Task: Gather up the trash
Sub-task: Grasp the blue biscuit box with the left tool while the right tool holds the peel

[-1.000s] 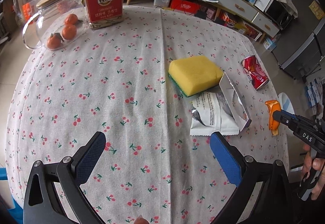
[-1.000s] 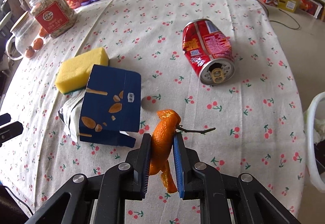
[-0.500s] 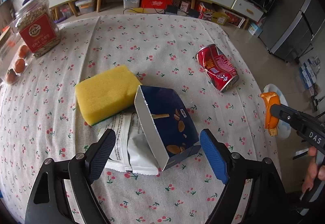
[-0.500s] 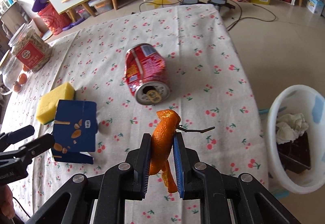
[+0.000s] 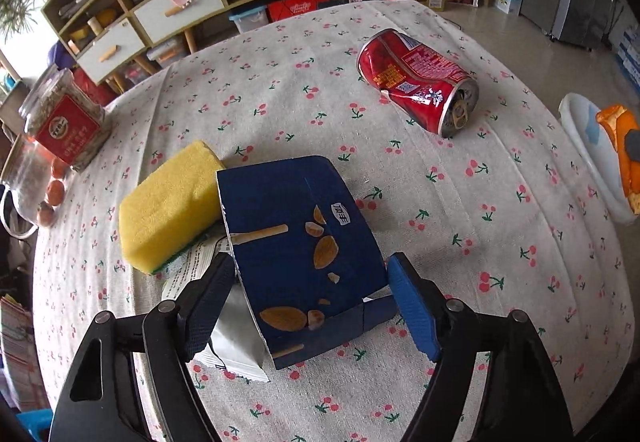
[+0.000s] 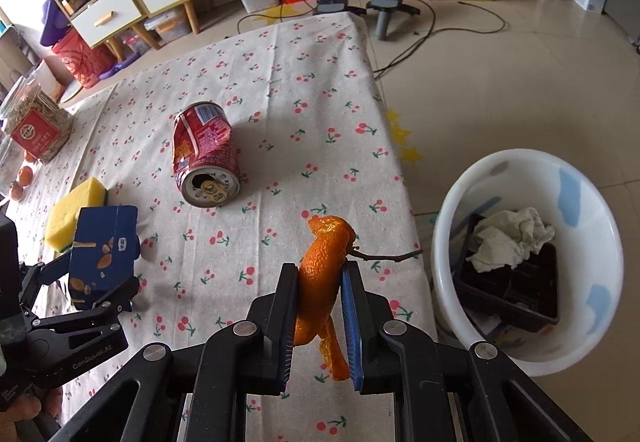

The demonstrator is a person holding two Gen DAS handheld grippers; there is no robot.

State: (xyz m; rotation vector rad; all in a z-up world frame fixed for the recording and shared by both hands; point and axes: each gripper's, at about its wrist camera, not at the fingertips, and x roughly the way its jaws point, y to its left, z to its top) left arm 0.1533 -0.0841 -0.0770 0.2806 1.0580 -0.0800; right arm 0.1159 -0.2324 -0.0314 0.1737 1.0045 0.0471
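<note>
My right gripper (image 6: 318, 278) is shut on an orange peel (image 6: 320, 274) with a twig, held above the table's right edge beside a white trash bin (image 6: 460, 226) on the floor. My left gripper (image 5: 310, 274) is open, its fingers on either side of a dark blue snack box (image 5: 304, 246) that lies over a white foil wrapper (image 5: 232, 342). The box also shows in the right wrist view (image 6: 106, 246). A crushed red can (image 5: 416, 81) lies on its side farther back and also shows in the right wrist view (image 6: 204, 157).
A yellow sponge (image 5: 168, 201) touches the box's left side. A seed jar (image 5: 64, 121) and a glass jar with small oranges (image 5: 36, 185) stand at the far left. The bin holds a black tray (image 6: 516, 282) and crumpled paper. Cabinets and cables lie beyond the table.
My left gripper has moved forward until its open fingers flank the blue box. My right gripper has carried the peel to the right, toward the bin.
</note>
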